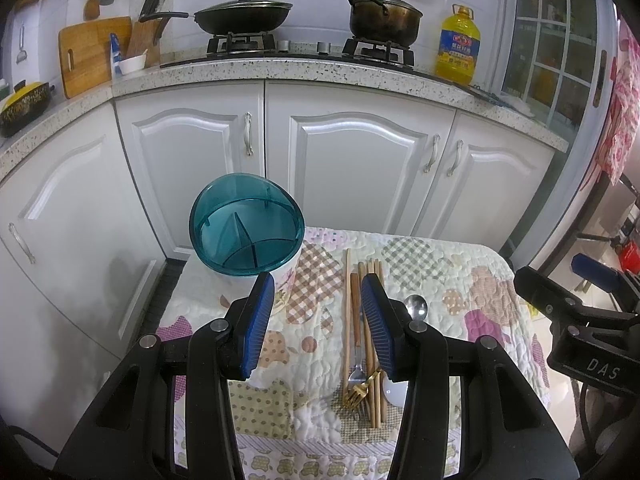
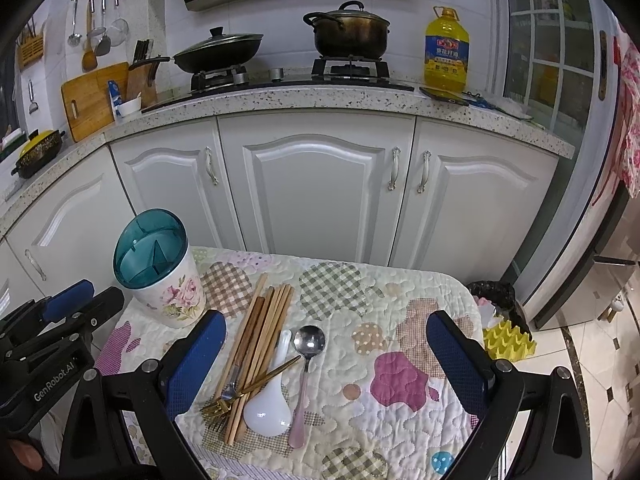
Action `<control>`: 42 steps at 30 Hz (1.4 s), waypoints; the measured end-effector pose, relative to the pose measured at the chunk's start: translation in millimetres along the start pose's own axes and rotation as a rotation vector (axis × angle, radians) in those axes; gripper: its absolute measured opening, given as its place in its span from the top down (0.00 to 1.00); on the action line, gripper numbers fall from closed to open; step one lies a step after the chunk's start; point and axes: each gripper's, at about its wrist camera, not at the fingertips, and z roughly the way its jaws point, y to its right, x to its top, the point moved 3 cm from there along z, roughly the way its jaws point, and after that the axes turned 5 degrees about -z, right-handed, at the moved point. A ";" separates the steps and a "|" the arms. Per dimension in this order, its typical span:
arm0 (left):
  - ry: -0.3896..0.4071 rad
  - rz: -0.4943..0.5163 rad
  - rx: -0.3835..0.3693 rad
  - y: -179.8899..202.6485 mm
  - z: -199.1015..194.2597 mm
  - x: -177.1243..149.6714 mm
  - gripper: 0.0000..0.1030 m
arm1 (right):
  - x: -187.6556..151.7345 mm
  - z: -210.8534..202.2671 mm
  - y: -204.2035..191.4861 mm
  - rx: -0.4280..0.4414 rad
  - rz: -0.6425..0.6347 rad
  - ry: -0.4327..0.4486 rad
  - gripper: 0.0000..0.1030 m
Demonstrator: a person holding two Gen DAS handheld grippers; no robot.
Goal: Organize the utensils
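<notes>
Both the left gripper [image 1: 318, 320] and right gripper [image 2: 326, 364] hung wide open and empty above the quilted table [image 2: 400, 300], where chopsticks [image 2: 266, 332], forks and spoons lay beside the teal-lidded utensil holder [image 2: 160, 268].

The black left gripper with blue ribbed pads [image 1: 318, 320] tilts downward, its jaws standing apart with nothing held. The matching black right gripper [image 2: 326, 364] tilts downward too, jaws spread wide and empty.

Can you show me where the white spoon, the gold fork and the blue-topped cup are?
white spoon [image 2: 267, 412]: right wrist view, on its bowl.
gold fork [image 2: 256, 382]: right wrist view, on its handle.
blue-topped cup [image 2: 176, 292]: right wrist view, on its flowered side.
</notes>
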 end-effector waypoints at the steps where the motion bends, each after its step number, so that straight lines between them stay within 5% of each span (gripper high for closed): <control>1: 0.000 0.000 0.000 0.3 0.1 0.4 0.56 | -0.3 0.1 -0.5 0.001 -0.003 -0.001 0.03; 42: -0.061 -0.005 0.008 -0.7 21.5 -6.2 0.56 | -9.2 20.5 -2.5 0.009 -0.015 -0.065 0.03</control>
